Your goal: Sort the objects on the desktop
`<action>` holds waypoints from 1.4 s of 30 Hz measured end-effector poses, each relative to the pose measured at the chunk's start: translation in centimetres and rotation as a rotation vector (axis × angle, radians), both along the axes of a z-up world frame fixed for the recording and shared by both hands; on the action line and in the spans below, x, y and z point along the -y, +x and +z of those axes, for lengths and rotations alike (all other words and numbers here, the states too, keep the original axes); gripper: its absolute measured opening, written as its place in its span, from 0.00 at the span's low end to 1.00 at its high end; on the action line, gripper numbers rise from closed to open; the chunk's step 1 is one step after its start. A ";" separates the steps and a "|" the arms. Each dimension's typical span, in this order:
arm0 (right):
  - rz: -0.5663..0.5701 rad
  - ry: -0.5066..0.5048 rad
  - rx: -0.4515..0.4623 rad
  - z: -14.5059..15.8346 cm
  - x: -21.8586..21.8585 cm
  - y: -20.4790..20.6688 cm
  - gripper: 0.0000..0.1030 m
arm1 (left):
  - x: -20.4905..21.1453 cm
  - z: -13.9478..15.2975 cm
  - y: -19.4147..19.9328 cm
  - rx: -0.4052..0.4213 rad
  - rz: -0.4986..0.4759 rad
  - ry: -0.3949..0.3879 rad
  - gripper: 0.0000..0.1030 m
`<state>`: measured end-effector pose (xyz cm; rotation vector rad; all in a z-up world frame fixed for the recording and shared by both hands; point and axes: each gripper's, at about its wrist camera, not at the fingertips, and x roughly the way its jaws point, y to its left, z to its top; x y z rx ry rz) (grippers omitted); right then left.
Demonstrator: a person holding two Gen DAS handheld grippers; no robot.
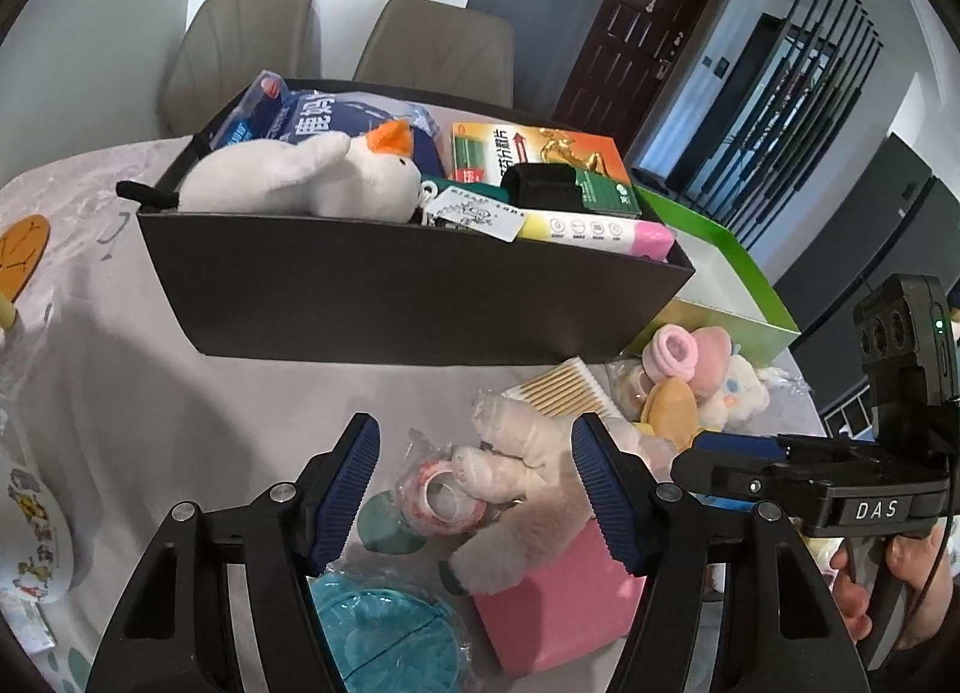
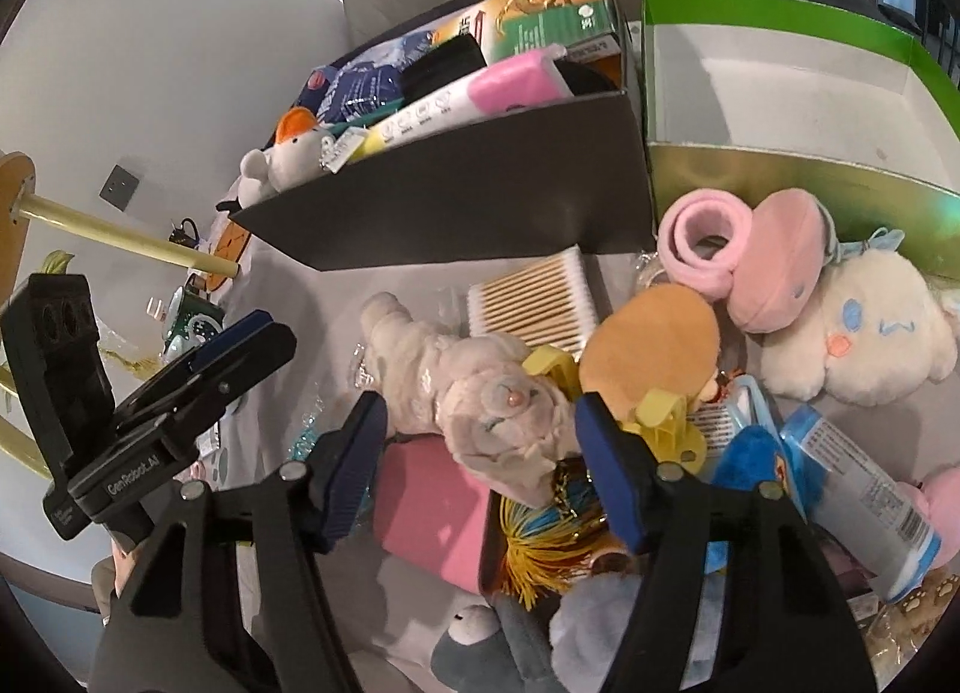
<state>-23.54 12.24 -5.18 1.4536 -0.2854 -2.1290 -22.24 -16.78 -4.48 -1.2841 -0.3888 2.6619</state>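
A beige plush dog lies on the table over a pink box; it also shows in the left wrist view. My right gripper is open, its jaws either side of the dog's head, above it. My left gripper is open over the dog's paws and a roll of tape. A black bin holds a white duck plush, a medicine box and other items. A green box stands empty to its right.
A pack of cotton swabs, pink and white plush toys, a tan plush, a yellow clip, a blue tube and a teal bag crowd the table. Two chairs stand behind the bin.
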 end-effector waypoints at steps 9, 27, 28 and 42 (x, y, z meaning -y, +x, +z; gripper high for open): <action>0.016 0.045 0.014 -1.1 0.3 -0.3 0.60 | -0.6 -0.8 -0.9 0.027 -0.016 0.027 0.63; 0.077 0.090 0.021 -2.8 1.2 -0.5 0.60 | -1.3 -3.3 -3.1 0.116 -0.045 0.095 0.57; 0.080 0.092 0.019 -2.9 1.2 -0.5 0.60 | -1.4 -3.4 -3.2 0.118 -0.046 0.098 0.57; 0.131 0.136 -0.027 -3.2 2.4 -0.8 0.61 | -1.0 -4.1 -3.7 0.147 -0.059 0.158 0.57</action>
